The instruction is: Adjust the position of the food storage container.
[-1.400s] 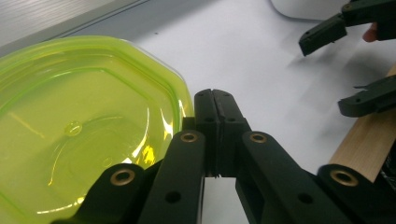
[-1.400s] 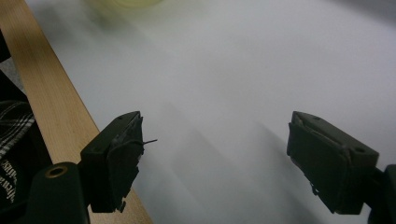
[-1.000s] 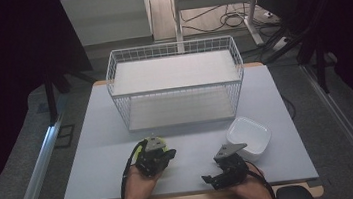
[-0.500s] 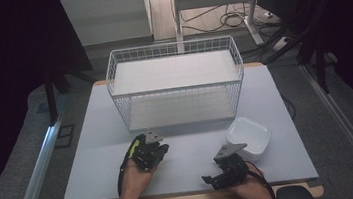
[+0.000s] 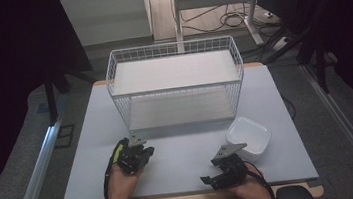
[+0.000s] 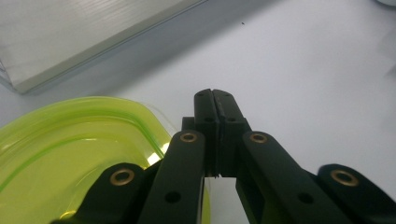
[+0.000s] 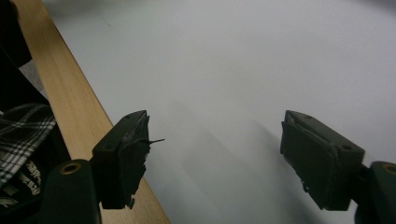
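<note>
From above, my left gripper (image 5: 133, 155) sits nearer the wire basket (image 5: 176, 87), my right gripper (image 5: 225, 167) beside the white container (image 5: 249, 136). Along my left gripper (image 6: 215, 121), jaws are clamped on the green lid's (image 6: 70, 149) rim, the lid lying leftward. My right gripper (image 7: 215, 149) is apart, empty, over the bare surface (image 7: 243, 60)

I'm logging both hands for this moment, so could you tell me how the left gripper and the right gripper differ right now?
The left gripper has its jaws shut on the edge of a green lid; the right gripper has its jaws wide apart and holds nothing. The left one sits nearer the wire basket, the right one by the table's near edge, beside a white container. Both are black and hand-held.
</note>
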A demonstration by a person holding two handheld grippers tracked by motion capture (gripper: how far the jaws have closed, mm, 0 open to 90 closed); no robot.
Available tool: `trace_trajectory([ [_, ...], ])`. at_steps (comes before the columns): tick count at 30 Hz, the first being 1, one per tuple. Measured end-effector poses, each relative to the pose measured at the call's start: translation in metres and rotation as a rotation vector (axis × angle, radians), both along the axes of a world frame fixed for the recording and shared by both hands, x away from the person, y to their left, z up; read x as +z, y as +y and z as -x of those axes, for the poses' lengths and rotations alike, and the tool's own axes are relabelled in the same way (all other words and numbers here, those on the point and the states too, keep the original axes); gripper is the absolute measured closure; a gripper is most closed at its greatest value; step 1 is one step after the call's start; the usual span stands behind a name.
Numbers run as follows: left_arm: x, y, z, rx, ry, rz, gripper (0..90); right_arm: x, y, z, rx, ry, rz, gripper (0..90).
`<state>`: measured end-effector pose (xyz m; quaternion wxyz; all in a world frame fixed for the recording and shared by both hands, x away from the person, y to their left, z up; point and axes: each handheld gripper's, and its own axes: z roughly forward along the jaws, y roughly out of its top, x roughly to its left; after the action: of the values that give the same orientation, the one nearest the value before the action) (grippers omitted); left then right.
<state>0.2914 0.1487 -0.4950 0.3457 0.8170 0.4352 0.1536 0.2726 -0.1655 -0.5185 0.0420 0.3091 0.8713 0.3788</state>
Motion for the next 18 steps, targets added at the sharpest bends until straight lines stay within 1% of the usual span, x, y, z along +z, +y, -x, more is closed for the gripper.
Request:
trace_trajectory([
  [1, 0.001, -0.005, 0.004, -0.026, -0.015, 0.020, 88.6, 0.004, 0.000, 0.002, -0.009, -0.007, -0.017, 29.6],
  [2, 0.001, -0.005, 0.004, -0.026, -0.015, 0.020, 87.9, 0.004, 0.000, 0.002, -0.009, -0.007, -0.017, 29.6],
  [4, 0.000, -0.014, 0.008, -0.066, -0.028, 0.044, 87.1, 0.008, -0.001, 0.002, -0.011, -0.015, -0.022, 35.3],
  [5, -0.002, -0.023, 0.013, -0.108, -0.032, 0.065, 86.0, 0.012, -0.003, 0.003, -0.008, -0.026, -0.030, 44.2],
  [6, -0.004, -0.027, 0.015, -0.128, -0.031, 0.077, 85.8, 0.015, -0.004, 0.004, -0.009, -0.038, -0.035, 49.0],
  [7, -0.004, -0.027, 0.015, -0.128, -0.031, 0.077, 85.7, 0.015, -0.004, 0.004, -0.009, -0.038, -0.035, 49.0],
  [8, -0.006, -0.031, 0.017, -0.146, -0.028, 0.095, 85.7, 0.019, -0.005, 0.005, -0.006, -0.049, -0.042, 53.4],
  [9, -0.010, -0.036, 0.020, -0.166, -0.016, 0.130, 85.7, 0.027, -0.008, 0.008, -0.009, -0.084, -0.056, 63.4],
  [10, -0.010, -0.036, 0.020, -0.166, -0.016, 0.130, 85.8, 0.027, -0.008, 0.008, -0.009, -0.084, -0.056, 63.4],
  [11, -0.014, -0.039, 0.022, -0.183, -0.008, 0.153, 85.9, 0.036, -0.012, 0.011, -0.016, -0.119, -0.059, 74.4],
  [12, -0.016, -0.040, 0.023, -0.187, -0.006, 0.155, 86.0, 0.040, -0.015, 0.011, -0.022, -0.138, -0.053, 78.7],
  [13, -0.016, -0.040, 0.023, -0.187, -0.006, 0.155, 85.8, 0.040, -0.015, 0.011, -0.022, -0.138, -0.053, 78.7],
  [14, -0.018, -0.041, 0.025, -0.195, -0.007, 0.161, 85.2, 0.046, -0.023, 0.010, -0.051, -0.174, -0.050, 86.0],
  [15, -0.019, -0.042, 0.026, -0.199, -0.008, 0.165, 84.6, 0.049, -0.028, 0.009, -0.076, -0.188, -0.056, 88.3],
  [16, -0.019, -0.042, 0.026, -0.199, -0.008, 0.165, 84.4, 0.049, -0.028, 0.009, -0.076, -0.188, -0.056, 88.3],
  [17, -0.019, -0.042, 0.028, -0.204, -0.010, 0.170, 84.4, 0.056, -0.040, 0.006, -0.138, -0.207, -0.060, 89.2],
  [18, -0.019, -0.042, 0.028, -0.204, -0.010, 0.170, 84.5, 0.059, -0.047, 0.004, -0.178, -0.216, -0.056, 89.2],
])
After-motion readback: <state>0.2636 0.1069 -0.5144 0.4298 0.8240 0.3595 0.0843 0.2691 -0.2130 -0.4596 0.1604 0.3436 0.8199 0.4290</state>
